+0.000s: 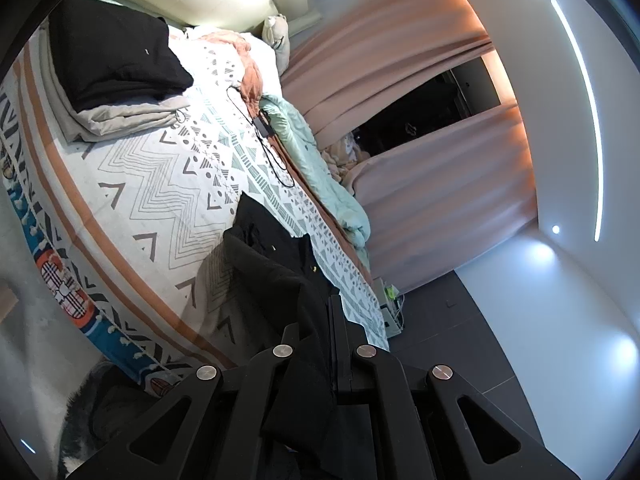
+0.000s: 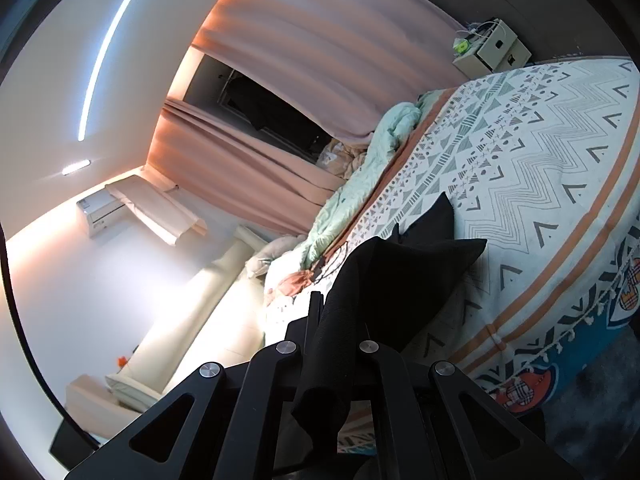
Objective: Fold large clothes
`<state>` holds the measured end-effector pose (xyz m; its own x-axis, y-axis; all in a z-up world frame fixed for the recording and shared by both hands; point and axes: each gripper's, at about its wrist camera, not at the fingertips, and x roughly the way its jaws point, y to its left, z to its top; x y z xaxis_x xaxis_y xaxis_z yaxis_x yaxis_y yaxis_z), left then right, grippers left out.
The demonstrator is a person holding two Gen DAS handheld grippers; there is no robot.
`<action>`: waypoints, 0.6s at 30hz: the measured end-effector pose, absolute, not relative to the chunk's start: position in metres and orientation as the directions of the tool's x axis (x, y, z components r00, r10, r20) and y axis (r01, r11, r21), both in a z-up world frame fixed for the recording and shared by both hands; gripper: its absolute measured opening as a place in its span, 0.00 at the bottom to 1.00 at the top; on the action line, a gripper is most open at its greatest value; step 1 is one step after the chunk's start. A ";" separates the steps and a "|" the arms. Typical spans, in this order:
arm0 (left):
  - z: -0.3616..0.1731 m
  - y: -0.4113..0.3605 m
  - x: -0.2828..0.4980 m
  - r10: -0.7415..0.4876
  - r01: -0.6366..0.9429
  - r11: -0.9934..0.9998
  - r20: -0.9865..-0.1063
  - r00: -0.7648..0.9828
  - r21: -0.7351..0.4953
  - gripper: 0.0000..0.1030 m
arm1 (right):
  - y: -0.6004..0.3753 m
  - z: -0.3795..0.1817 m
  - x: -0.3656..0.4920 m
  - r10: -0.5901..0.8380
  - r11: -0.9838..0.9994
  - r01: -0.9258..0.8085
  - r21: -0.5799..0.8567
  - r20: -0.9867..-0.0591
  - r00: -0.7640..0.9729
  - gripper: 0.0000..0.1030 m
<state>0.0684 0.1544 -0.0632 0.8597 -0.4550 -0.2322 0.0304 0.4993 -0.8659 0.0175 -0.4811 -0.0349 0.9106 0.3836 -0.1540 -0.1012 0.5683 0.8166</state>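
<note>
In the left wrist view, a folded black garment (image 1: 116,54) was seen stacked on folded grey cloth (image 1: 128,118) at the far left of the bed, well apart from the tongs. A patterned bedspread (image 1: 160,184) with zigzags, triangles and orange stripes covered the bed, and a black cable (image 1: 276,160) lay looped across it beside a mint-green quilt (image 1: 320,168). The left gripper (image 1: 338,320) was seen with its jaws narrowed to a pinch on the black coat (image 1: 280,280), whose cloth ran from the bedspread up into the jaws and hung down over the gripper's frame. Small gold-coloured buttons were visible on the coat. Pink curtains (image 1: 420,184) stood to the right, parted over a dark window.

In the right wrist view, the right gripper (image 2: 320,312) was likewise seen clamped narrowly on the black coat (image 2: 400,276), a fold of which draped over the frame while the rest stretched away to the right, raised above the bedspread (image 2: 540,160). A cream bedside box (image 2: 492,52) stood at the bed's far corner.

No readable brand, label or writing could be made out in either view.
</note>
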 end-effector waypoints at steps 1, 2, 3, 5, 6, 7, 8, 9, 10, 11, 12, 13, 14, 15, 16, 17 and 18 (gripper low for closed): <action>-0.064 0.155 0.071 -0.457 0.031 0.496 -0.231 0.859 -0.868 0.03 | -0.483 -0.035 0.019 0.383 0.569 -0.097 0.816 -0.159 0.910 0.04; -0.064 0.155 0.074 -0.459 0.032 0.494 -0.229 0.858 -0.869 0.03 | -0.483 -0.035 0.023 0.383 0.571 -0.092 0.816 -0.165 0.909 0.04; -0.064 0.155 0.078 -0.461 0.036 0.494 -0.227 0.858 -0.869 0.03 | -0.484 -0.035 0.025 0.383 0.571 -0.091 0.816 -0.167 0.908 0.04; -0.061 0.155 0.085 -0.463 0.046 0.500 -0.222 0.858 -0.865 0.03 | -0.485 -0.033 0.031 0.384 0.574 -0.093 0.814 -0.167 0.908 0.04; -0.059 0.155 0.089 -0.465 0.050 0.500 -0.219 0.858 -0.865 0.03 | -0.485 -0.032 0.034 0.383 0.573 -0.091 0.814 -0.168 0.908 0.04; -0.056 0.155 0.093 -0.468 0.054 0.498 -0.216 0.857 -0.866 0.03 | -0.486 -0.031 0.037 0.383 0.573 -0.091 0.815 -0.168 0.908 0.04; -0.055 0.155 0.097 -0.470 0.057 0.497 -0.213 0.857 -0.866 0.03 | -0.487 -0.029 0.042 0.381 0.572 -0.090 0.815 -0.167 0.909 0.04; -0.053 0.155 0.101 -0.470 0.060 0.496 -0.209 0.857 -0.866 0.03 | -0.487 -0.028 0.046 0.381 0.571 -0.091 0.816 -0.164 0.910 0.04; -0.051 0.156 0.106 -0.470 0.063 0.493 -0.204 0.859 -0.868 0.03 | -0.488 -0.025 0.051 0.379 0.571 -0.094 0.816 -0.160 0.911 0.04; -0.049 0.156 0.110 -0.470 0.065 0.491 -0.201 0.860 -0.869 0.03 | -0.488 -0.023 0.056 0.378 0.570 -0.096 0.816 -0.156 0.913 0.04; -0.047 0.156 0.116 -0.468 0.066 0.489 -0.198 0.861 -0.870 0.03 | -0.489 -0.021 0.061 0.376 0.570 -0.098 0.816 -0.153 0.914 0.04; -0.045 0.156 0.121 -0.465 0.063 0.486 -0.197 0.863 -0.872 0.03 | -0.489 -0.019 0.066 0.374 0.571 -0.099 0.815 -0.151 0.915 0.04; -0.043 0.156 0.125 -0.462 0.061 0.484 -0.196 0.865 -0.873 0.03 | -0.490 -0.016 0.072 0.369 0.571 -0.099 0.815 -0.147 0.918 0.04; -0.041 0.156 0.132 -0.459 0.060 0.484 -0.195 0.867 -0.873 0.03 | -0.491 -0.014 0.078 0.366 0.569 -0.098 0.816 -0.144 0.920 0.04; -0.038 0.155 0.138 -0.454 0.059 0.485 -0.194 0.870 -0.873 0.03 | -0.491 -0.013 0.085 0.362 0.566 -0.099 0.819 -0.139 0.922 0.04; -0.035 0.155 0.144 -0.450 0.057 0.487 -0.195 0.871 -0.871 0.03 | -0.492 -0.011 0.092 0.359 0.562 -0.100 0.821 -0.134 0.924 0.04; -0.032 0.155 0.151 -0.446 0.056 0.491 -0.196 0.873 -0.869 0.03 | -0.492 -0.009 0.097 0.356 0.560 -0.100 0.822 -0.130 0.925 0.04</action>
<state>0.1512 0.1548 -0.0317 0.8732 -0.4462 -0.1962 0.0557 0.4914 -0.8692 0.0972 -0.4922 -0.0094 0.9255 0.3559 -0.1299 -0.1000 0.5601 0.8224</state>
